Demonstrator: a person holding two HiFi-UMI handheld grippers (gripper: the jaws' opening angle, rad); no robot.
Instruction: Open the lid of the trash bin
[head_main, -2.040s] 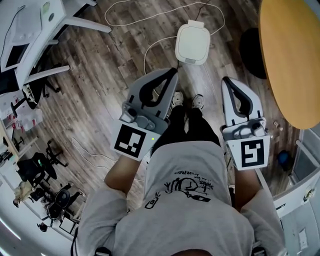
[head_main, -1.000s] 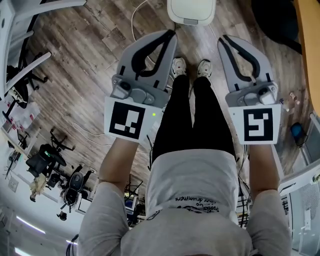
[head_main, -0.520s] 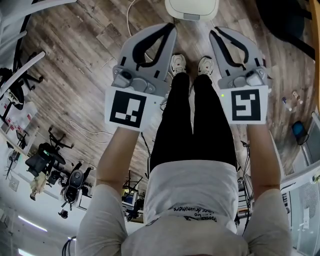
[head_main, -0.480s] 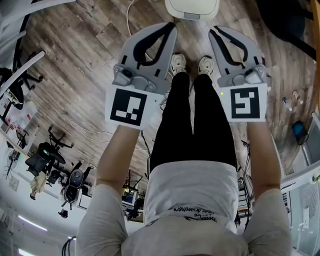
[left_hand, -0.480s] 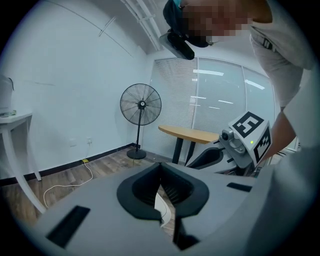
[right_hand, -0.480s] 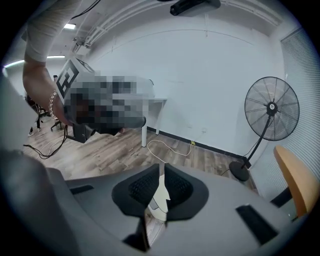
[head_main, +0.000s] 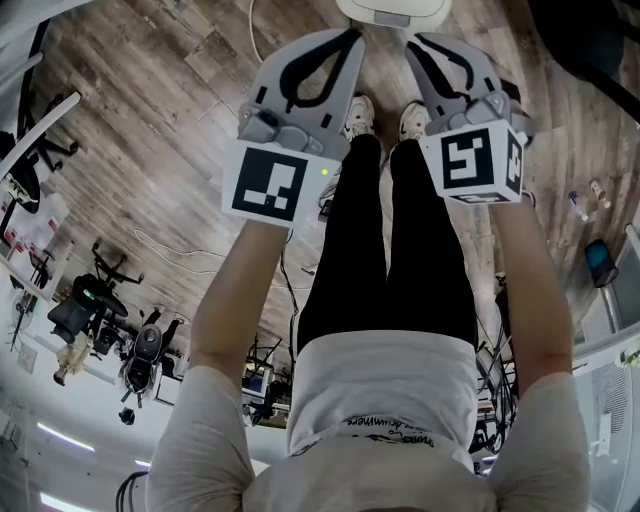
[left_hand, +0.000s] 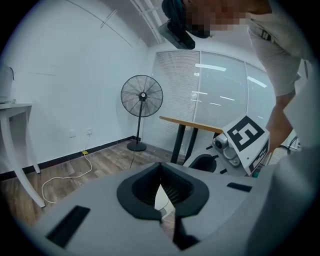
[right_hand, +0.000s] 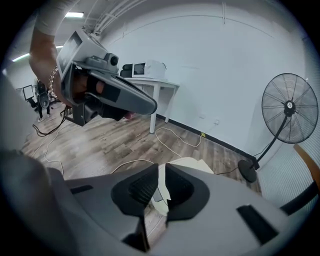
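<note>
The white trash bin (head_main: 392, 8) stands on the wood floor just past the person's shoes, its lid down; only its near edge shows at the top of the head view. Both grippers point at it from close by, touching nothing. My left gripper (head_main: 348, 38) has its tips together, and a sliver of the bin (left_hand: 163, 198) shows through the slit in the left gripper view (left_hand: 161, 167). My right gripper (head_main: 412, 42) has just been opening its jaws; a narrow gap stands between the tips (right_hand: 162, 170) with nothing in it, and the cream lid (right_hand: 195, 166) lies beyond.
The person's legs and shoes (head_main: 358, 112) are right below the grippers. A white cable (right_hand: 177, 137) trails over the floor. A standing fan (right_hand: 287, 107) is by the wall, next to a wooden table (left_hand: 192, 125). A white desk (right_hand: 150, 82) is at the left.
Both grippers have dropped toward the bin, which has slid to the top edge of the head view. The right gripper has rolled, so its marker cube shows a second face.
</note>
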